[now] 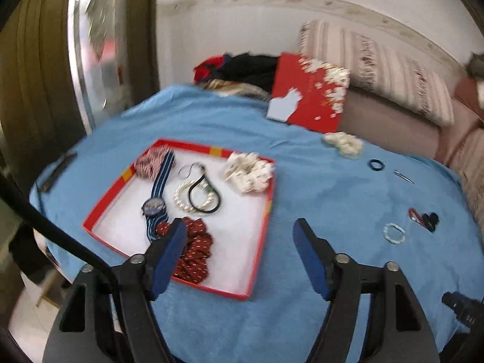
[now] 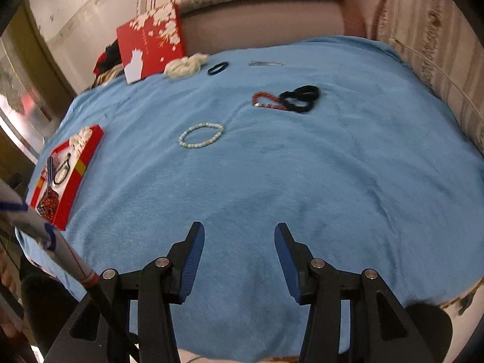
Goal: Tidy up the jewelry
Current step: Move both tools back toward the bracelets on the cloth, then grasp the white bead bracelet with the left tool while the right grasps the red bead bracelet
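Note:
A red box tray (image 1: 260, 242) with a white floor lies on the blue cloth (image 1: 332, 199). It holds a striped watch (image 1: 155, 204), a pearl bracelet (image 1: 189, 199), a black cord (image 1: 211, 193), a red scrunchie (image 1: 195, 251) and a white scrunchie (image 1: 249, 172). My left gripper (image 1: 240, 227) is open and empty over the tray's near right part. My right gripper (image 2: 239, 230) is open and empty above bare cloth. Ahead of it lie a pale bead bracelet (image 2: 201, 134), a red cord bracelet (image 2: 267, 101) and a black scrunchie (image 2: 301, 98). The tray (image 2: 81, 163) is far left.
The red box lid (image 2: 151, 40) leans at the back, with a white scrunchie (image 2: 184, 65), a black hair tie (image 2: 217, 67) and a metal clip (image 2: 266, 63) near it. A striped sofa (image 2: 272, 9) borders the cloth. A dark comb (image 1: 57, 171) lies at the left edge.

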`<state>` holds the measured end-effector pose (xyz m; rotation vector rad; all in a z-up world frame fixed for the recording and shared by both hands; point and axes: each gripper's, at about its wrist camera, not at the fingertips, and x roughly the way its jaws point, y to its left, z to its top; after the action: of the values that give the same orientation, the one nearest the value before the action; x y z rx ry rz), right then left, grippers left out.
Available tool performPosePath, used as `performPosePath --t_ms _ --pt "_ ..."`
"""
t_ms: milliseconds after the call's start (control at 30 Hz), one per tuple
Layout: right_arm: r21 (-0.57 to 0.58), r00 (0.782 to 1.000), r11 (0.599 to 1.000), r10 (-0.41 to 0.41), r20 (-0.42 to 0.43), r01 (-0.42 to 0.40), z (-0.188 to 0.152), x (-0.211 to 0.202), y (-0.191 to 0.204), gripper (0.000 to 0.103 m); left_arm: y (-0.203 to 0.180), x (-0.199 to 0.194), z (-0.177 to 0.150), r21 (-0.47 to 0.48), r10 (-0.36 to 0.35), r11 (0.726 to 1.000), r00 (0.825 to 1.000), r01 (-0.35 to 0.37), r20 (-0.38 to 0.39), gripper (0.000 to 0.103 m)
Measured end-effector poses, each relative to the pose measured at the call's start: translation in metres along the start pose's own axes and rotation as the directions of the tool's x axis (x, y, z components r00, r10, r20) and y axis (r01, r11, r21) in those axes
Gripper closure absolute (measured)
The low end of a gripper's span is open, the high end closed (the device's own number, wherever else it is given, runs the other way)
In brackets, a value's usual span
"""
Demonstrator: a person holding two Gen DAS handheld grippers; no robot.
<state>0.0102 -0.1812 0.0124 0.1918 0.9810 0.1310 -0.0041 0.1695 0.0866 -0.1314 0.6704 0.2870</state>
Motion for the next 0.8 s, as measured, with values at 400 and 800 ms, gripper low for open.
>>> performPosePath --t_ms 400,800 --pt "0.057 0.996 0.998 -0.021 0.088 0.016 -0.013 -0.043 -0.039 0.051 -0.073 -0.026 -0.016 0.174 -0.182 0.964 0.977 0.200 -0.111 0.022" --pt "-0.071 0.998 0.997 -0.020 0.051 0.023 0.098 0.052 -0.046 0.051 -0.163 0.088 -0.009 0.149 -0.292 0.920 0.886 0.364 -0.359 0.044"
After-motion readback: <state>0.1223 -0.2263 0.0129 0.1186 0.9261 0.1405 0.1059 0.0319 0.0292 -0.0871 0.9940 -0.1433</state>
